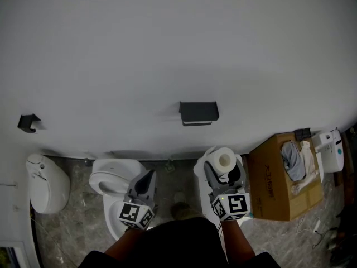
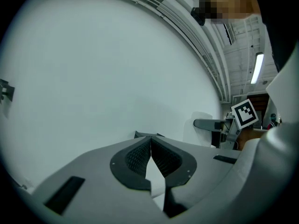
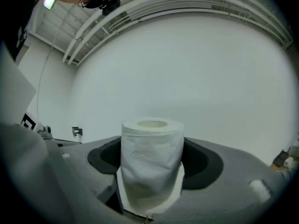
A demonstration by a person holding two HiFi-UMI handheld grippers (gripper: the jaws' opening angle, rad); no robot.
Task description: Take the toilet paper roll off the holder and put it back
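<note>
**Roll off holder, return pending**

Right gripper (image 1: 223,177) clamped on toilet paper roll (image 3: 152,157), upright, below empty wall holder (image 1: 198,113), apart. Left gripper (image 2: 151,146) jaws together, empty. Next, likely: raise roll, line core up with holder.

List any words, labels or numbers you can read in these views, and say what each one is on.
Nothing can be read as text.
Dark print on the side of the cardboard box: too blurred to read.
Markers on the left gripper and right gripper: black-and-white squares only, no letters.
No print shows on the toilet paper roll or the holder.
Any label on the white device beside the box: too small to read.
</note>
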